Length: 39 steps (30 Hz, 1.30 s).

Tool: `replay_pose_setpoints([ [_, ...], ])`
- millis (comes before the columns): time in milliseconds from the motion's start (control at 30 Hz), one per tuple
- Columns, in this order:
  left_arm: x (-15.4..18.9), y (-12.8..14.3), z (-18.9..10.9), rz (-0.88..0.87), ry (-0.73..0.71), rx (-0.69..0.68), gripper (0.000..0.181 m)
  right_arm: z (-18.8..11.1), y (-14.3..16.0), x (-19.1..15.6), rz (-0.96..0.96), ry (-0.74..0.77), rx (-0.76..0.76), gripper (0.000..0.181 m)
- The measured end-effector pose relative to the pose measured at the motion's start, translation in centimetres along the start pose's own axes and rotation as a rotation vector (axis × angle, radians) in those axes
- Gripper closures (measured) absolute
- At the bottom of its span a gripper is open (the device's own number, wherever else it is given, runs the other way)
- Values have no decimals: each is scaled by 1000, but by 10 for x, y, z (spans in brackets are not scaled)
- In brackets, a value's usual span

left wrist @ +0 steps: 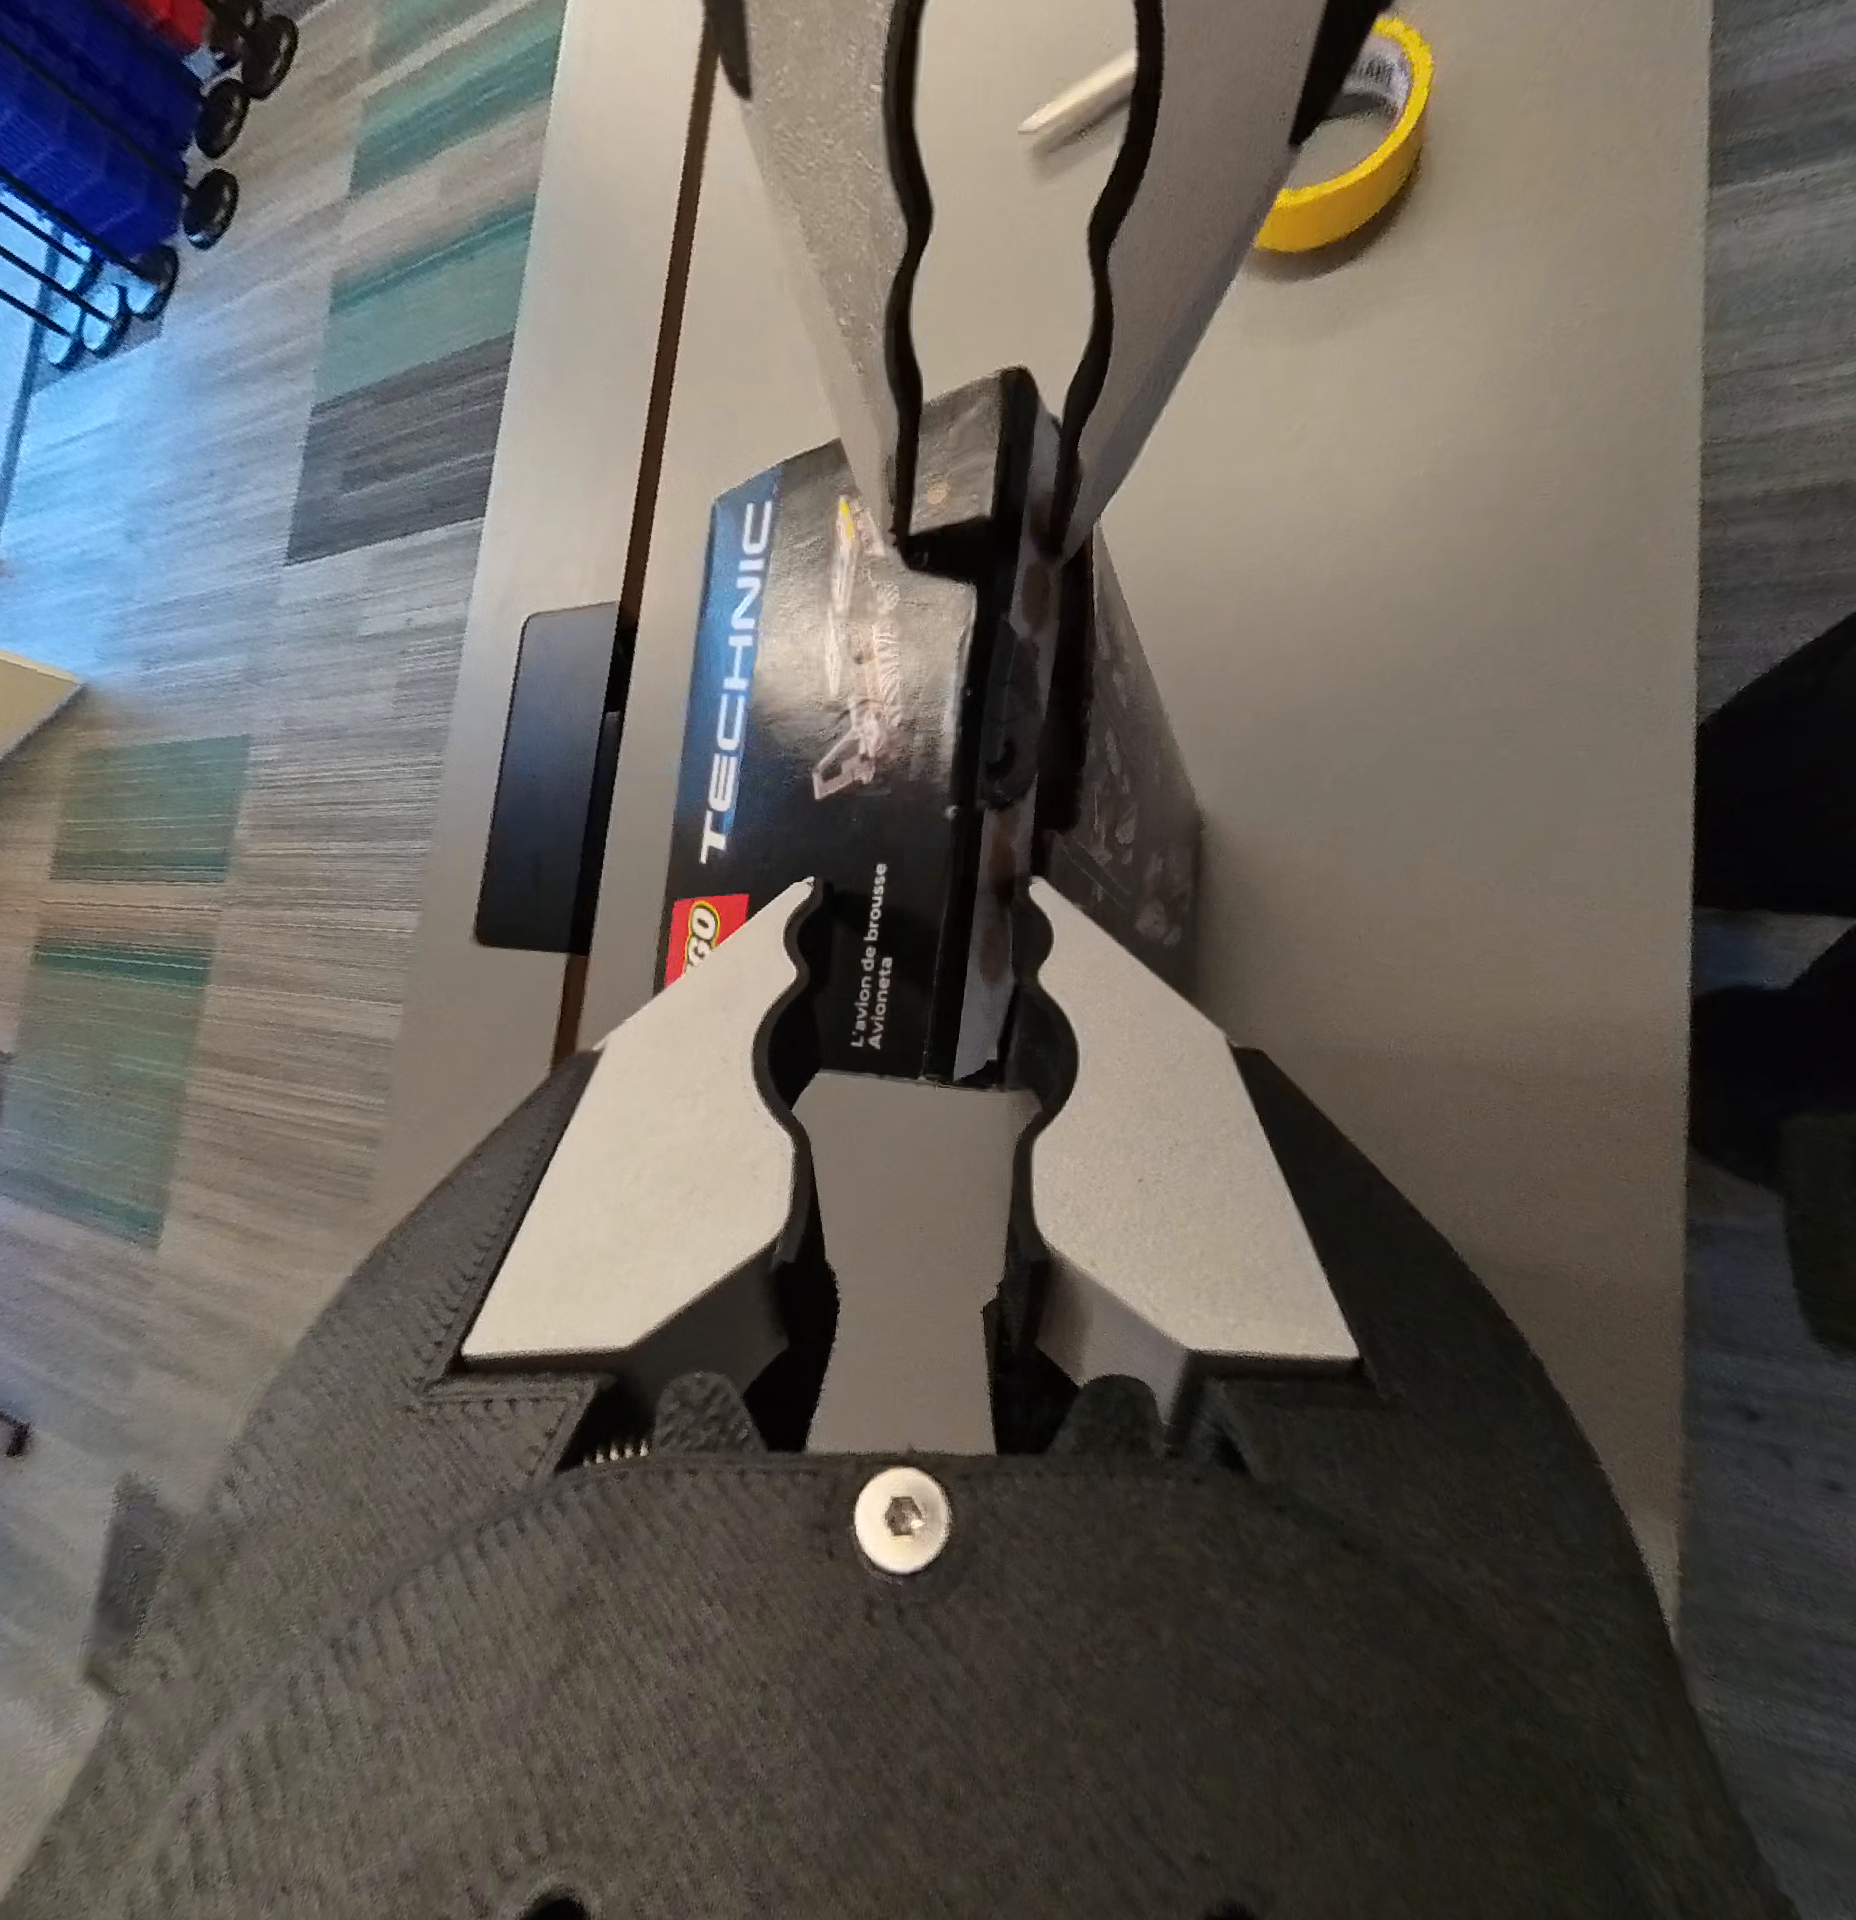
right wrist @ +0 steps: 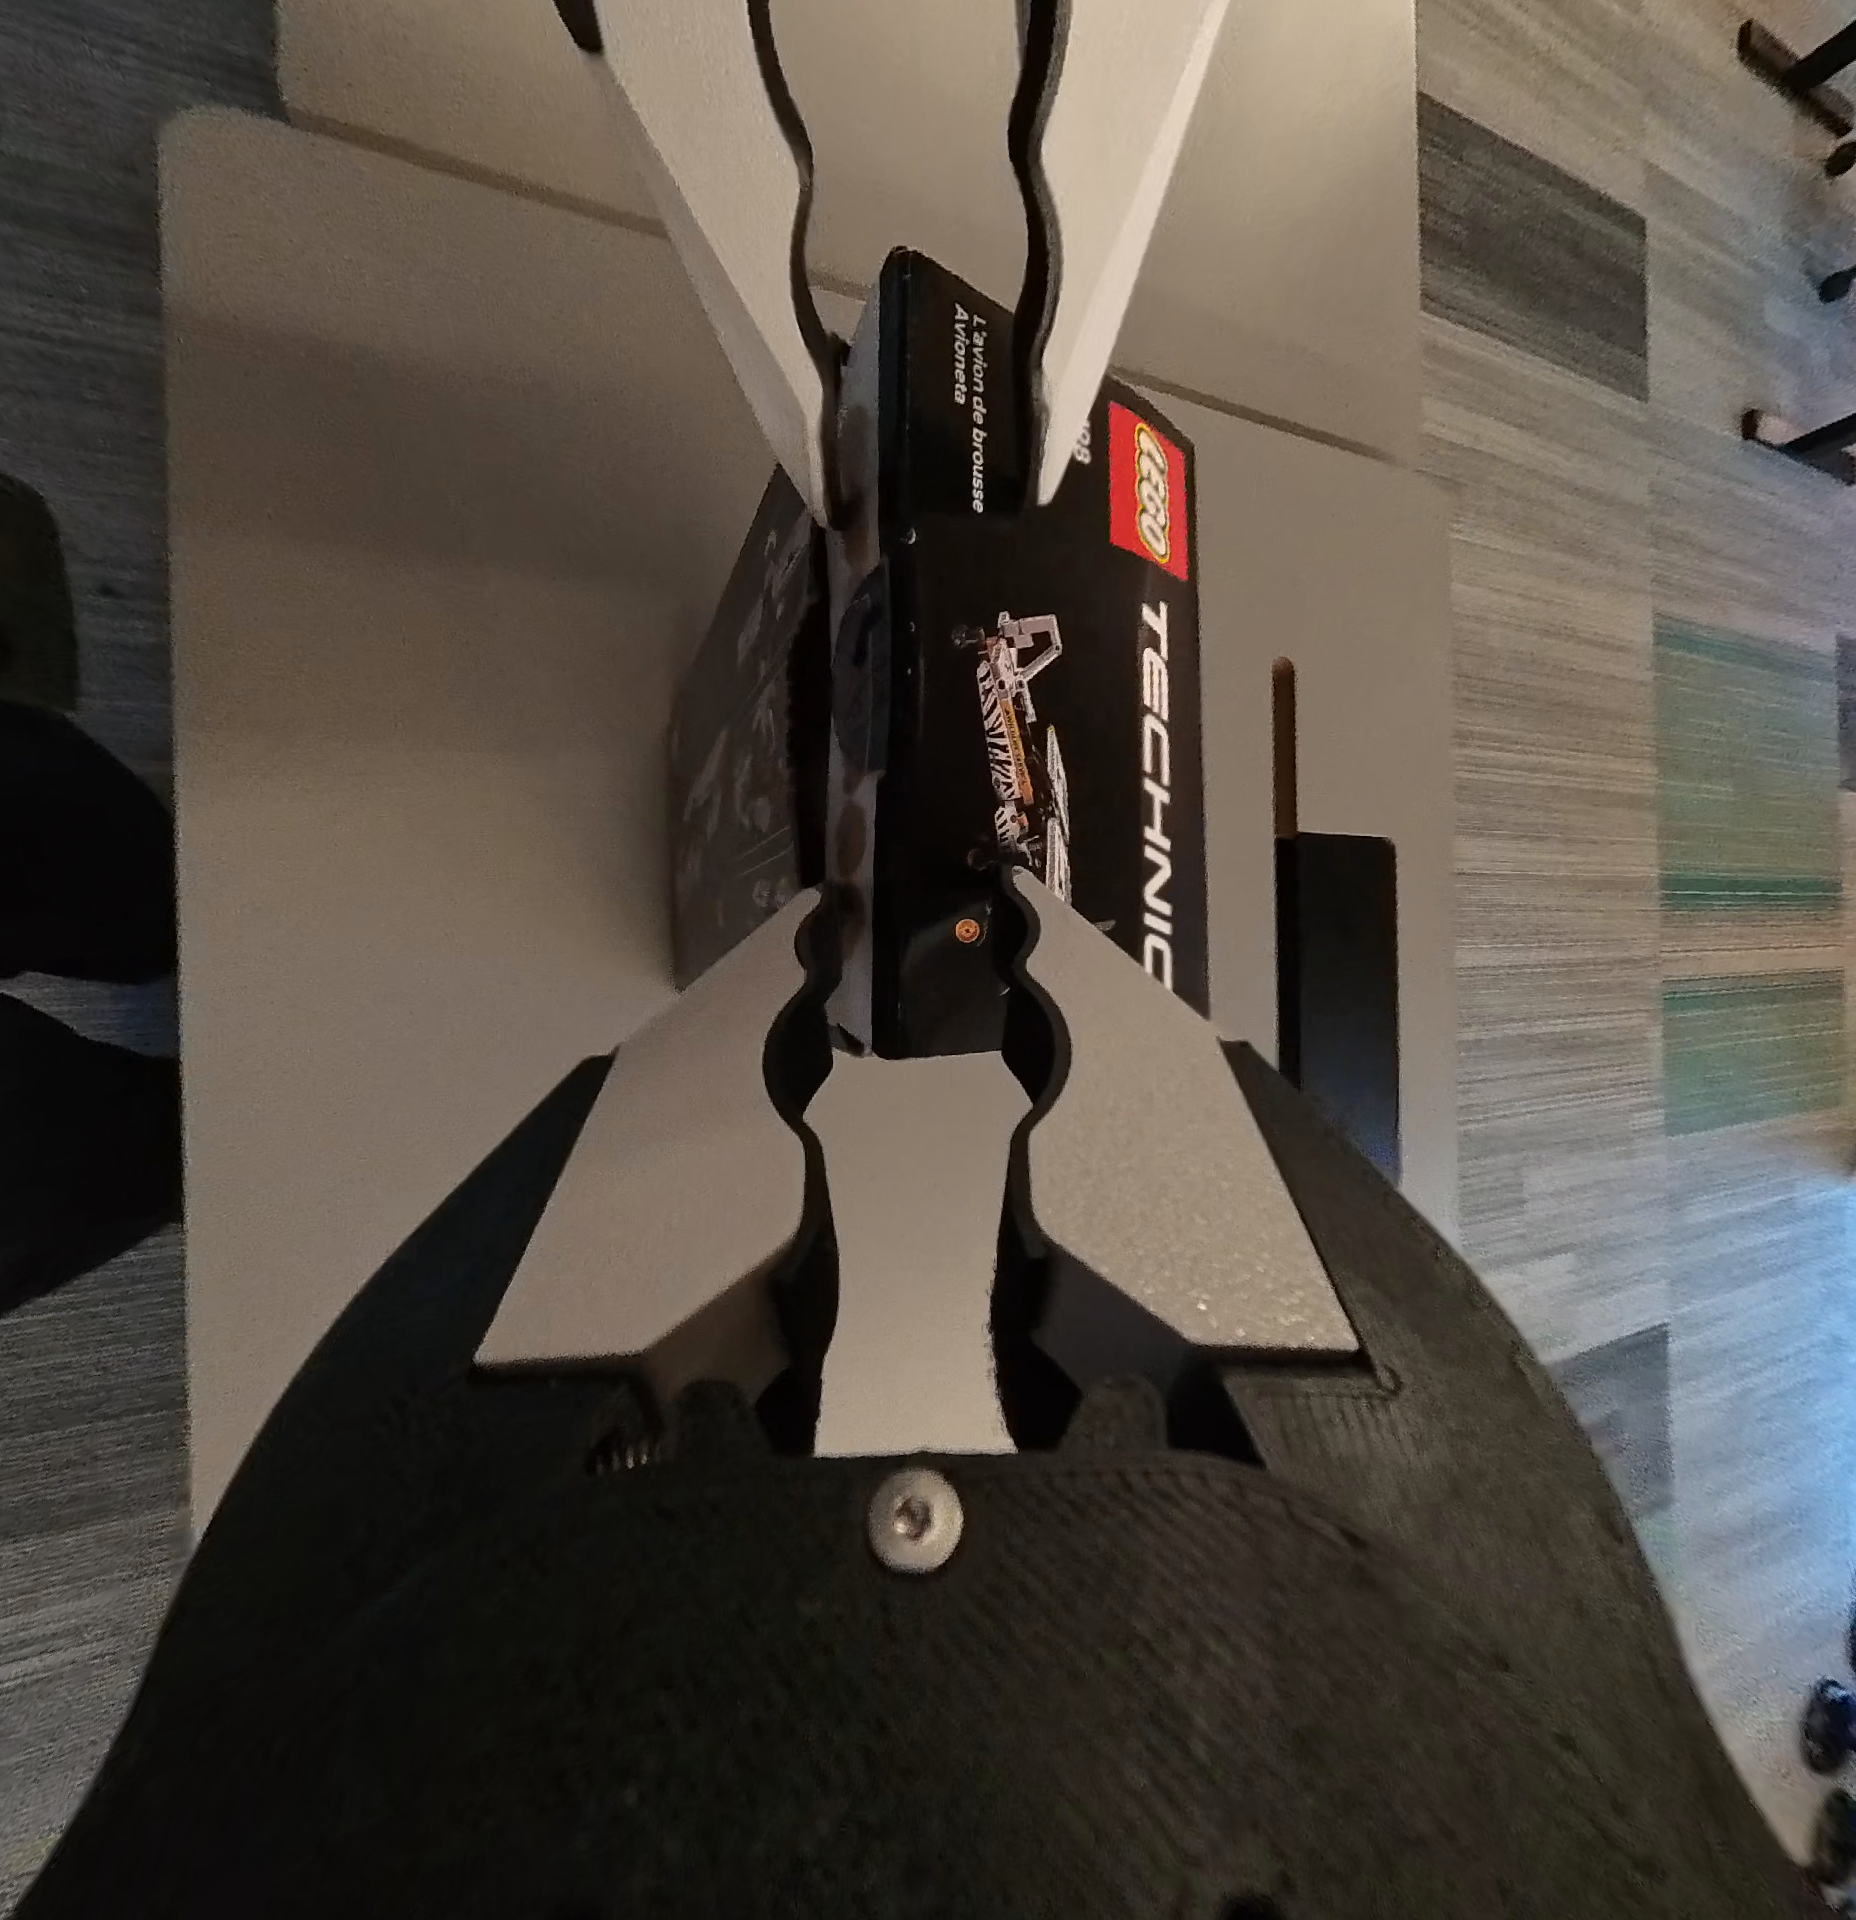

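Note:
A black toy box [left wrist: 841,727] with a red logo stands on its long edge on a grey table [left wrist: 1423,623]. Its narrow top side is torn open and shows brown glue spots. My left gripper [left wrist: 924,904] is shut on the near end of the box's top. My right gripper [left wrist: 981,525] comes from the far end and is shut on a black flap there. In the right wrist view, the right gripper [right wrist: 916,894] clamps the flap end of the box [right wrist: 1090,675], and the left gripper [right wrist: 934,499] holds the opposite end.
A yellow tape roll [left wrist: 1350,156] and a white pen-like stick [left wrist: 1075,104] lie at the table's far end. A black flat block [left wrist: 550,769] hangs at the table's edge, also in the right wrist view [right wrist: 1334,987]. A blue wheeled cart [left wrist: 93,135] stands on the carpet. Some 7 centimeters of space lies between my two pairs of fingers.

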<state>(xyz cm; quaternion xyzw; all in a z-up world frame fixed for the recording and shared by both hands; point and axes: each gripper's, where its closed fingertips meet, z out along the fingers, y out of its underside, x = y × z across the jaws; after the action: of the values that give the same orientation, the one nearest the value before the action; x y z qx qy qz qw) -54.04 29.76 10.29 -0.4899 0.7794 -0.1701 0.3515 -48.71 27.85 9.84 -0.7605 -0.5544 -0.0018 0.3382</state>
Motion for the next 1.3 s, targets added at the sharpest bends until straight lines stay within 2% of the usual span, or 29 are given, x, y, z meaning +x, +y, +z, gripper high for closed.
replay_pose_setpoints([
  [33,2,-1,-2,-20,13,22,153,1,2,-2,15,-11,1,154],
  [100,6,-11,-13,-32,37,112,181,3,2,-3,14,-2,12,154],
  [167,-1,-21,-23,-47,-11,198,180,3,3,-4,22,-9,11,154],
  [200,-3,-19,-23,-56,-26,199,177,3,3,-4,27,-15,10,154],
  [300,-1,-4,-13,-45,-31,110,178,2,3,-4,17,-39,-2,155],
  [533,1,-2,-17,-65,-4,110,181,-1,4,-3,-51,-52,-63,155],
  [700,4,-3,-17,-6,-22,118,181,-4,5,-3,-85,-50,-89,157],
  [833,13,-11,-14,51,-32,133,181,-7,11,5,-165,30,-131,165],
  [867,14,-12,-13,73,-43,133,181,-9,10,6,-170,46,-129,180],
  [1000,10,-12,-10,171,-144,102,181,-9,6,-8,-118,-22,-68,181],
  [1033,10,-12,-10,158,-149,98,181,-8,6,-8,-134,-12,-61,180],
  [1100,9,-12,-9,120,-146,106,181,-9,-1,-5,-157,26,-8,162],
  [1233,10,-12,-10,62,-135,128,181,-7,-31,-7,-109,-11,143,144],
  [1300,10,-12,-10,52,-131,129,181,3,-37,-5,-123,-30,124,145],
])
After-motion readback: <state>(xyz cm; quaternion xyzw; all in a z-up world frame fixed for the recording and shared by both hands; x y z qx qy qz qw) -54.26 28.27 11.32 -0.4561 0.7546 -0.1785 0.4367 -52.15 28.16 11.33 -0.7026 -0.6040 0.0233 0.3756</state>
